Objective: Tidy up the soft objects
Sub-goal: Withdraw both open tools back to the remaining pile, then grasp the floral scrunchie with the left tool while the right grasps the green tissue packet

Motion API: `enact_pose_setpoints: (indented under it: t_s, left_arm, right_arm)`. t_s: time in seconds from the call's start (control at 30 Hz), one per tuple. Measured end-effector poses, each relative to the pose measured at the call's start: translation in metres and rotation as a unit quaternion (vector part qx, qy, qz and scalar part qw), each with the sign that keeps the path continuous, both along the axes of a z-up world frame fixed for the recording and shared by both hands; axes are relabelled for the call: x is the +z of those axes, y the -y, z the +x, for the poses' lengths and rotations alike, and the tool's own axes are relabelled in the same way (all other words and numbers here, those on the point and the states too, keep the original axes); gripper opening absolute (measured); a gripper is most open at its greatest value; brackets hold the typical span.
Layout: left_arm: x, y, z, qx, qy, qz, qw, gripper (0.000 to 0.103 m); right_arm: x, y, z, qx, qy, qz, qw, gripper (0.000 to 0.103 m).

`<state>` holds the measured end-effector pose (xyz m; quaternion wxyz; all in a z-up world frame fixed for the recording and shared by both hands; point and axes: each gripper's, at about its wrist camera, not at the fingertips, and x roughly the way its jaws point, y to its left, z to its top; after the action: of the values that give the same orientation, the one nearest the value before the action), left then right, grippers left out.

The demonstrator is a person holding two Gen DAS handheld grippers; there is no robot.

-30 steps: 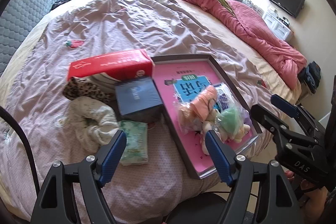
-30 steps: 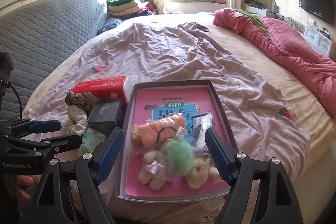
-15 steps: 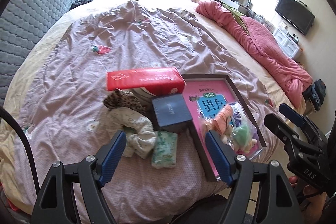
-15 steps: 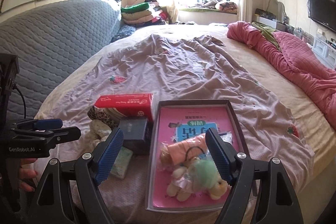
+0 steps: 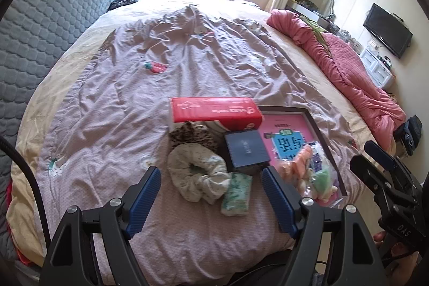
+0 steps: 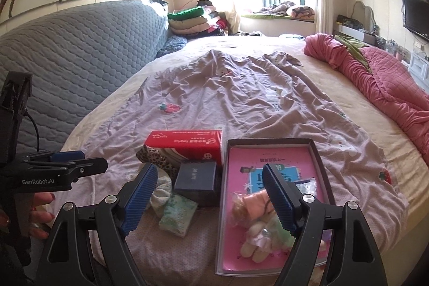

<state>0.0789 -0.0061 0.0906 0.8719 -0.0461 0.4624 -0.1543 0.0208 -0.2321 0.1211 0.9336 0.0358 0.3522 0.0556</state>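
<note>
1. The pale scrunchie (image 5: 197, 174) lies on the bed, touching the near-left corner of the dark blue box (image 5: 246, 152), with the green tissue pack (image 5: 237, 194) just beside it.
2. The left gripper (image 5: 211, 199) hovers just short of it, jaws spread and empty, the scrunchie straight ahead between them; I judge this the nearer one.
3. The right gripper (image 6: 209, 196), jaws likewise spread and empty, looks over the box and the open tray (image 6: 320, 165).
4. The scrunchie is a ring with no real heading; its slightly longer span runs roughly across the left jaws' opening.
</note>
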Motion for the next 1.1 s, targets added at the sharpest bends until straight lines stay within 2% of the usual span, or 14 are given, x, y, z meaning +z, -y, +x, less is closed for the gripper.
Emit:
enact_pose_setpoints:
  t_s: [0.2, 0.67, 1.1]
  left_arm:
    - [-0.019, -0.018, 0.005, 0.012, -0.017, 0.006, 0.9998, 0.077]
    - [-0.085, -0.029, 0.018, 0.027, -0.072, 0.007, 0.9970, 0.077]
    - [-0.122, -0.024, 0.051, 0.031, -0.106, 0.005, 0.9939, 0.077]
  right_arm:
    - [-0.020, -0.020, 0.008, 0.020, -0.022, 0.004, 1.000, 0.082]
    - [-0.103, -0.061, 0.028, 0.062, -0.107, 0.004, 0.992, 0.082]
    - [-0.162, -0.057, 0.054, 0.036, -0.181, 0.039, 0.982, 0.082]
